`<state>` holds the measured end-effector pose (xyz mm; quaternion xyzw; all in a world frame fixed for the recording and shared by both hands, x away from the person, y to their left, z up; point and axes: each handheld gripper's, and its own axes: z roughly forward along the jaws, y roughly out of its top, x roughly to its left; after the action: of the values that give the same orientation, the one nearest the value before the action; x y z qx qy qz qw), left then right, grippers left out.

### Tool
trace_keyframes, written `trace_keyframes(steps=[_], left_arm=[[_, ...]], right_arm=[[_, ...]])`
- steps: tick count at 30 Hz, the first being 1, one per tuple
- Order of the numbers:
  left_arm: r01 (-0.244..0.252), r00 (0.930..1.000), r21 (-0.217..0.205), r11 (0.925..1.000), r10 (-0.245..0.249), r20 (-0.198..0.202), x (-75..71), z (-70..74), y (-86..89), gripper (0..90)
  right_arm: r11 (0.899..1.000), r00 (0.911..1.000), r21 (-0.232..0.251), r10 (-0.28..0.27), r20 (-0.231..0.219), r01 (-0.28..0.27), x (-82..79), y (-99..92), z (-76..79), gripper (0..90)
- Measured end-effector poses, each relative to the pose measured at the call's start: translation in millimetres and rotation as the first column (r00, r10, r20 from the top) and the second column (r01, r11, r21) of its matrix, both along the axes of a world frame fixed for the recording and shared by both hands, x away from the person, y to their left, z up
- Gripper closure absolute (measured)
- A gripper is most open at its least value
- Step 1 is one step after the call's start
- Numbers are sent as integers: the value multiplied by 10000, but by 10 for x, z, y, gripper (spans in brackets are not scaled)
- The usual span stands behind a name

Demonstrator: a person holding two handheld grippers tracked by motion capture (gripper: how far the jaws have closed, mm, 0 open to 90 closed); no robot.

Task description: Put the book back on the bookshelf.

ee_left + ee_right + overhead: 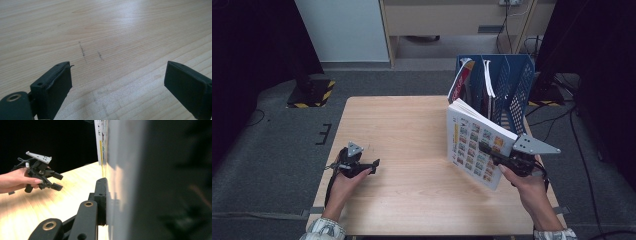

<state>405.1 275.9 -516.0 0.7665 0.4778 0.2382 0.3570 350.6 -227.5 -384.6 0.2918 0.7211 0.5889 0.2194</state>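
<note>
Clamped in the right gripper (492, 152), a picture book (477, 142) is held upright above the table (402, 135), apparently for filing in the blue rack (512, 85); the left gripper (371, 166) is rested open.

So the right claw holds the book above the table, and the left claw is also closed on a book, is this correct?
Not quite. The right claw does hold the book above the table, but the left claw is open and holds nothing. The left gripper view shows its jaws wide apart with bare wood between them.
</note>
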Motion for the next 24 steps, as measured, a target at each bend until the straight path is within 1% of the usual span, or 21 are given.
trace_keyframes(steps=[6, 13, 20, 24], left_arm=[[11, 10000, 38, 10000, -10, -34, 1, -6, -4, 73], [-19, 10000, 14, 10000, 19, -22, 5, -8, 3, 73], [-11, 10000, 25, 10000, 11, -7, 2, -6, 3, 73], [-9, 10000, 42, 10000, 9, -20, 3, -7, -1, 73]], right_arm=[[9998, 9999, 95, -161, 33, 160, -33, -99, 18, 740], [9995, 9995, 131, -304, 25, 304, -44, -163, 31, 740], [9990, 9990, 101, -438, 26, 438, -65, -229, 44, 740], [9989, 9989, 41, -469, 55, 469, -106, -288, 67, 740]])
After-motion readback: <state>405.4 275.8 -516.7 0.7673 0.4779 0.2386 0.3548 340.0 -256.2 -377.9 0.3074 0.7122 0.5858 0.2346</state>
